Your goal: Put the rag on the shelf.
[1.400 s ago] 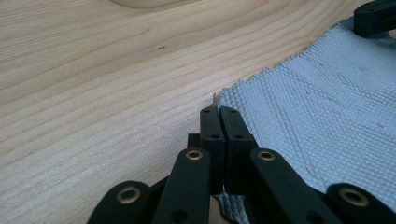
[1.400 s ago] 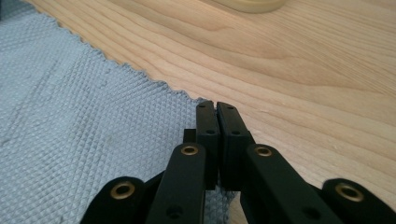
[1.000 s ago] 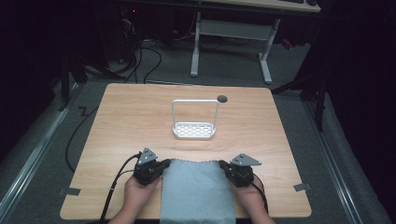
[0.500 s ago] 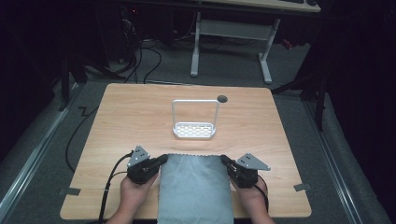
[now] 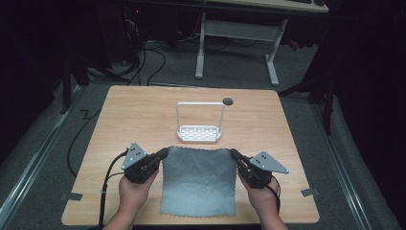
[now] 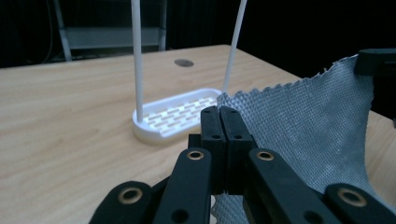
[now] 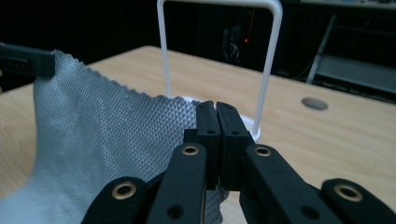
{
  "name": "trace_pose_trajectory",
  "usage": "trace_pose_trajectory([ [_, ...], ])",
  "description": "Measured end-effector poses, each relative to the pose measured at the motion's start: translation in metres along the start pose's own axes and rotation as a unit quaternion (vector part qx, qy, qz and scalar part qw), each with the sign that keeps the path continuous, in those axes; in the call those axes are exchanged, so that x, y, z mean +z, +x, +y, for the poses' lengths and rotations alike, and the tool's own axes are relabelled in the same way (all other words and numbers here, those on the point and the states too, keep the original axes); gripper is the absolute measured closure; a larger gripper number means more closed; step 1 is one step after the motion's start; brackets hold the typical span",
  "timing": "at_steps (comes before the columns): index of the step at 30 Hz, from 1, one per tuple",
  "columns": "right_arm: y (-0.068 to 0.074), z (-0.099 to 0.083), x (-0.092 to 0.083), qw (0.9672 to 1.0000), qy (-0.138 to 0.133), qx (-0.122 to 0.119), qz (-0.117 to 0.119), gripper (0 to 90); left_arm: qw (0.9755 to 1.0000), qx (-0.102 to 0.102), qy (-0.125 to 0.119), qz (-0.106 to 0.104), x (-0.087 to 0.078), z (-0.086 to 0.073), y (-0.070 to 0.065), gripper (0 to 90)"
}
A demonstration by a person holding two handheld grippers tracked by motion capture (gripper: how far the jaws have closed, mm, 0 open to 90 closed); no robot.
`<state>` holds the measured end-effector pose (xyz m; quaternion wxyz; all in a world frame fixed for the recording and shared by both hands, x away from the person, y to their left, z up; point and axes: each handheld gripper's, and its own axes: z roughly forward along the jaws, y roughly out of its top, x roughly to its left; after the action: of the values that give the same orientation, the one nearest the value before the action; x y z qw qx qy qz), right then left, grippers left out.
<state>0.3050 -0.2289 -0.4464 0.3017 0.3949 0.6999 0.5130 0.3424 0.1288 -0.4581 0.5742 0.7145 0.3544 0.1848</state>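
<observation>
The person is standing at the near edge of the wooden surface (image 5: 124, 124), a claw in each hand. The left claw (image 5: 163, 153) is pinching the far left corner of a grey cloth (image 5: 198, 179); its jaws are pressed together on the fabric, as the left gripper view is showing, with the waffle-textured weave emerging just beside the closed tips. The right claw (image 5: 234, 154) is clamped likewise on the far right corner; in the right gripper view its jaws are meeting with cloth caught between them.

The cloth is being held stretched between the two claws, its far edge lifted off the surface and sagging slightly, while its near part is lying flat and reaching the near edge of the surface between the person's forearms. The edges are scalloped.

A white rack (image 5: 199, 132), a slotted tray with a tall hoop handle, is sitting upright on the surface just beyond the cloth's far edge. A round grommet hole (image 5: 228, 101) is lying near the far edge, to the right of the rack.
</observation>
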Motion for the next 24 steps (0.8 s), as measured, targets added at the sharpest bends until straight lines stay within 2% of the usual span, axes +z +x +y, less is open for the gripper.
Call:
trace_pose_trajectory([
  [2, -0.001, 0.008, -0.002, 0.9999, -0.011, -0.001, -0.001, 89.5, 1.0000, -0.001, -0.008, -0.001, 0.000, 0.007, 0.000, 89.9],
  [5, -0.004, 0.017, -0.003, 0.9997, -0.022, -0.002, -0.003, 89.5, 0.9997, 0.012, -0.020, 0.001, 0.001, 0.018, -0.001, 89.9],
  [14, -0.012, 0.040, -0.005, 0.9988, -0.049, -0.004, -0.009, 89.5, 0.9983, 0.028, -0.050, 0.008, 0.003, 0.047, 0.001, 89.9],
  [24, -0.019, 0.059, -0.007, 0.9980, -0.061, -0.005, -0.012, 89.5, 0.9968, 0.042, -0.067, 0.008, 0.006, 0.066, 0.002, 90.0],
])
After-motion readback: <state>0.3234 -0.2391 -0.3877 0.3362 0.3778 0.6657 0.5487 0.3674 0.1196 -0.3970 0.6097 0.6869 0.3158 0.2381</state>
